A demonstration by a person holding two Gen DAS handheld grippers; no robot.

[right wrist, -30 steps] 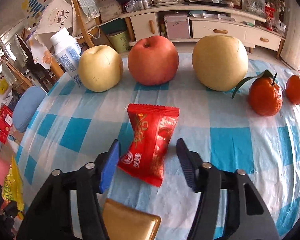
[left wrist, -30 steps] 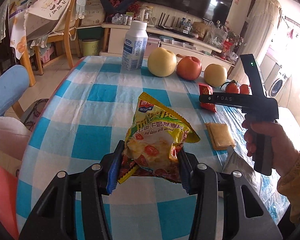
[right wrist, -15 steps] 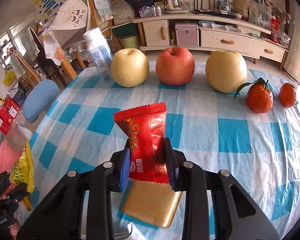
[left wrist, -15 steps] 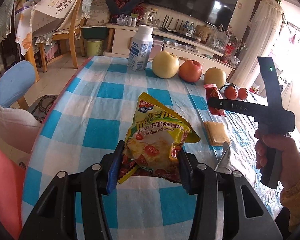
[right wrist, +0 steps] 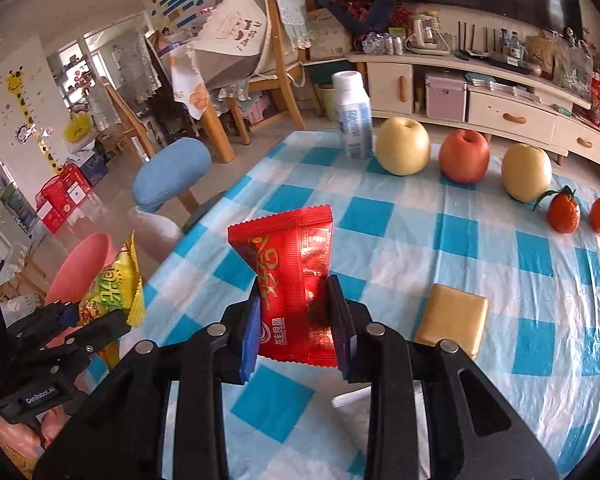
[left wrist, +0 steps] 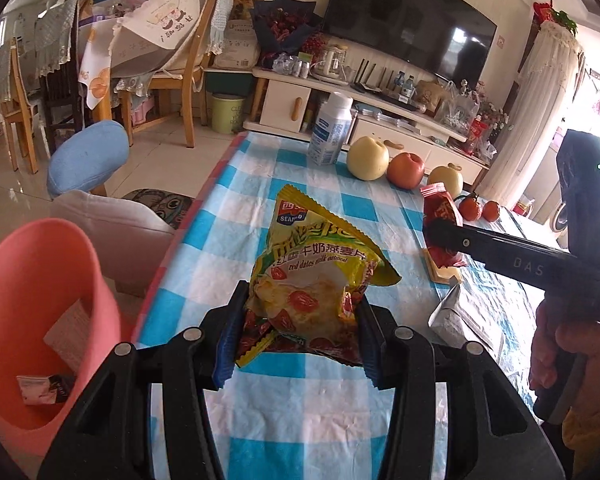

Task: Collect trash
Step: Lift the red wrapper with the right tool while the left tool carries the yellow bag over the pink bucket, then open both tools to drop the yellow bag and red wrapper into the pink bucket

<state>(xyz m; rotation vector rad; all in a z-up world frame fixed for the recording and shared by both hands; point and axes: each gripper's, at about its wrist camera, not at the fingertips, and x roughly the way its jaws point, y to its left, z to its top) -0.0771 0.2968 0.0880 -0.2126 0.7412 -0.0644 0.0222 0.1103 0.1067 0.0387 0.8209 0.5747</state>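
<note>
A home living room: television [left wrist: 408, 20], media cabinet [right wrist: 480, 96], dining chairs [left wrist: 180, 80].

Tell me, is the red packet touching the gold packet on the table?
Apart. In the right wrist view the red packet is clamped in the right gripper, lifted above the cloth, with checked tablecloth showing between it and the gold packet.

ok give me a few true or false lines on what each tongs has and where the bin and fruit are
1. The left tongs grip a yellow oatmeal packet. True.
2. The right tongs are empty. False: they are shut on a red wrapper.
3. The pink bin stands on the table. False: it sits beside the checked table, below its edge.
4. A red apple sits between two yellow apples. True.
5. The gold packet lies on the table. True.
</note>
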